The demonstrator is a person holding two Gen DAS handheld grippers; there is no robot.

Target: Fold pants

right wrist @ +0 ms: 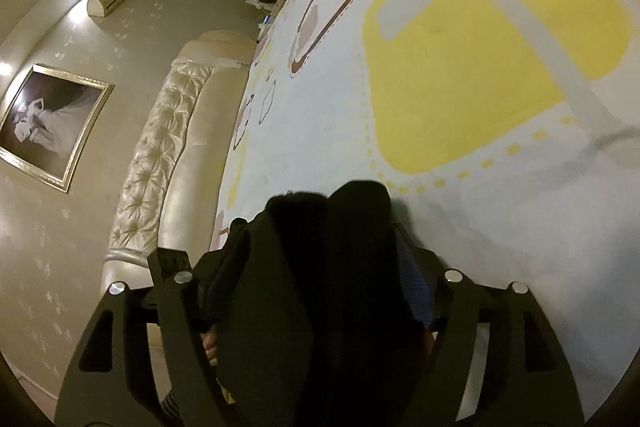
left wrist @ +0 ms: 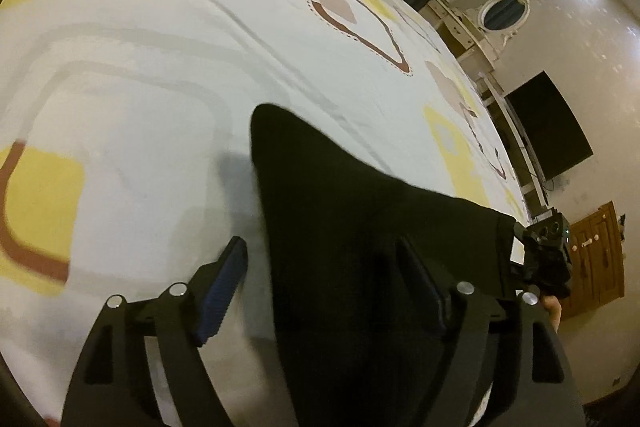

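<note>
Both tongs stand apart: left gripper (left wrist: 326,279) and right gripper (right wrist: 320,267) each straddle the black pants (left wrist: 360,227) low in frame, on the patterned bedsheet (left wrist: 140,67).

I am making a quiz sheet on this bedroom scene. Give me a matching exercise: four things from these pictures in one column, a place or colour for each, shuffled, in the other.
Things:
1. black fabric pants
2. white bed sheet with yellow and brown shapes
3. gold-framed picture
4. oval white-framed mirror

Descriptions:
A. hangs on the wall next to the cream tufted headboard
B. between the fingers of the left tool
C. covers the bed
D. on the wall above a pale cabinet

Pairs: 1-B, 2-C, 3-A, 4-D
</note>
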